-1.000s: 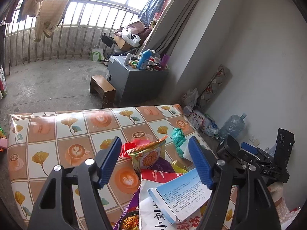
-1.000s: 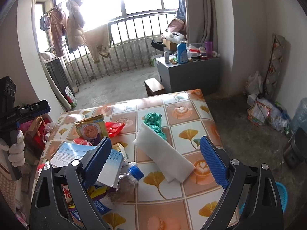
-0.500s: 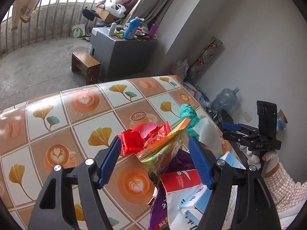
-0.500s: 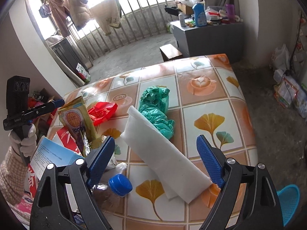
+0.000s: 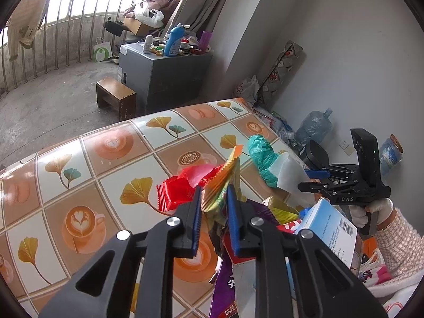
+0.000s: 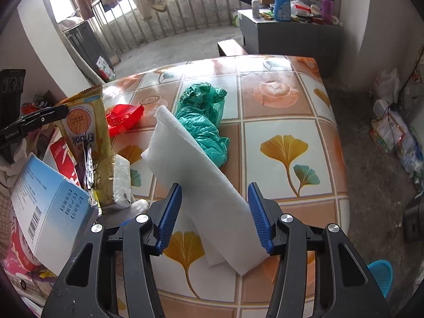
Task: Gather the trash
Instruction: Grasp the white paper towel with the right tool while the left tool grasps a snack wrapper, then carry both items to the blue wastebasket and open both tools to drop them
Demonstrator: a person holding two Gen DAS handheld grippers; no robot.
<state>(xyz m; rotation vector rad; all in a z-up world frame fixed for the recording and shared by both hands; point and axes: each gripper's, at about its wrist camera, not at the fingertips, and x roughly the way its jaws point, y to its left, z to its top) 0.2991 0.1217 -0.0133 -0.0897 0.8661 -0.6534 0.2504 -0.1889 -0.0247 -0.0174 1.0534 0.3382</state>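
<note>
A yellow snack bag (image 5: 222, 175) stands upright among a trash pile on the tiled-pattern table (image 5: 106, 143). My left gripper (image 5: 214, 188) has its jaws closing, and the blue pads press the bag's crinkled top from both sides. From the right wrist the same bag (image 6: 84, 122) shows with one left finger (image 6: 39, 118) against it. A white foam sheet (image 6: 185, 145) lies bent between the closing jaws of my right gripper (image 6: 215, 186), both pads touching its edges. Beside it sit a green plastic bag (image 6: 204, 116) and a red wrapper (image 6: 122, 118).
A blue-and-white box (image 6: 45, 196), a purple packet (image 5: 225, 286) and other wrappers crowd the table's near side. On the floor beyond are a grey cabinet (image 5: 159, 71), a wooden stool (image 5: 114, 98), a water jug (image 5: 315, 127) and a blue basket (image 6: 379, 275).
Both grippers came down toward the table and their jaws narrowed, the left onto the snack bag, the right onto the foam sheet, whose far end has lifted.
</note>
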